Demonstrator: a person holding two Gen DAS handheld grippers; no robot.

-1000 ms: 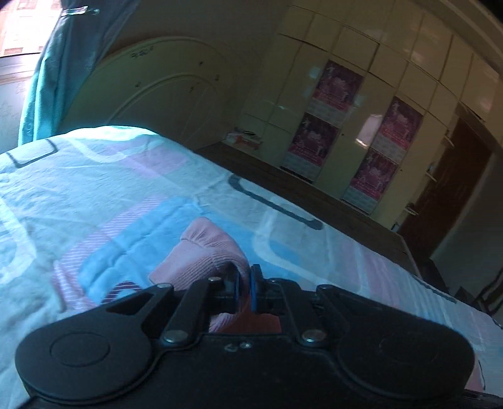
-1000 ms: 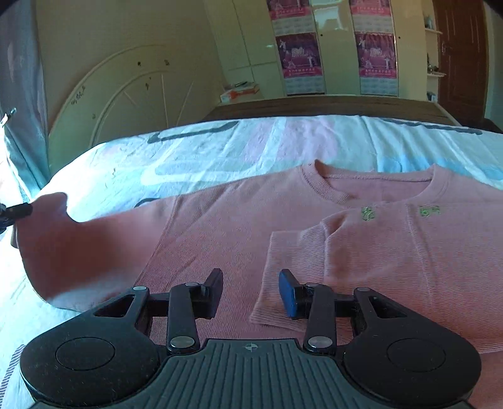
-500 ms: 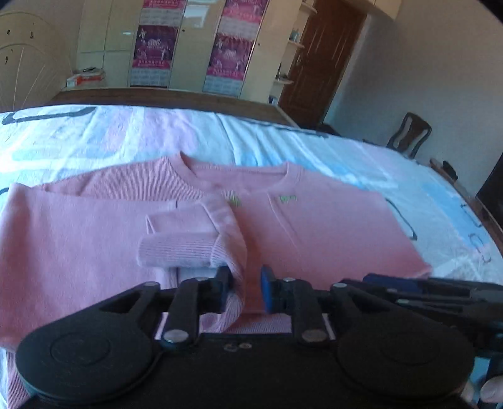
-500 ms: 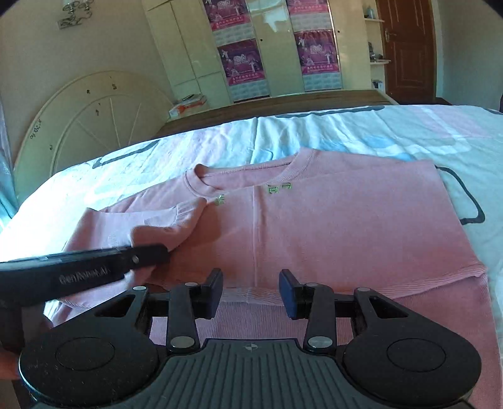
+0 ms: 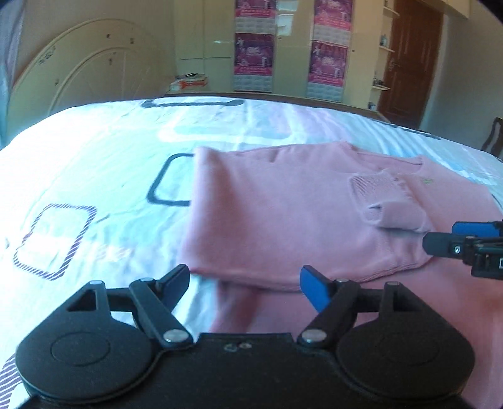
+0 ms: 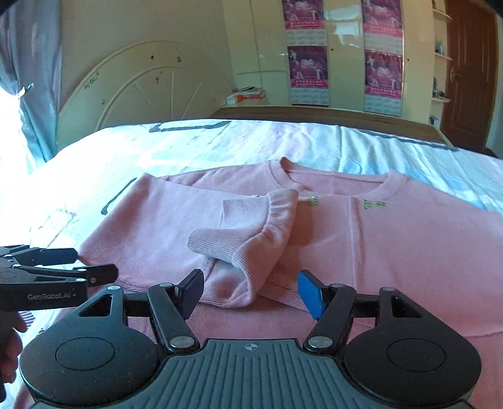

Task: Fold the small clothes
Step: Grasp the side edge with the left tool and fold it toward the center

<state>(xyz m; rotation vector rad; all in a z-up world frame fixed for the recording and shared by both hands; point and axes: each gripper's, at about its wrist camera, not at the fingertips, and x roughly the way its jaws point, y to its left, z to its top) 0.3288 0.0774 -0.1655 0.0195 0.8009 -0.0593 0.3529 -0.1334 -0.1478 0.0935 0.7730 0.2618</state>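
Both my grippers stand apart, having just opened, nothing between them — the sweater's (image 6: 361, 251) folded sleeve cuff (image 6: 239, 248) lies just ahead of my right gripper (image 6: 250, 291), nearer than my left gripper (image 5: 243, 284).

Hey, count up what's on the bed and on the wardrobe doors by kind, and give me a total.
Pink sweater: 1
Posters on the wardrobe doors: 4
Tongs: 2, left and right, both open over the sweater
Total: 7
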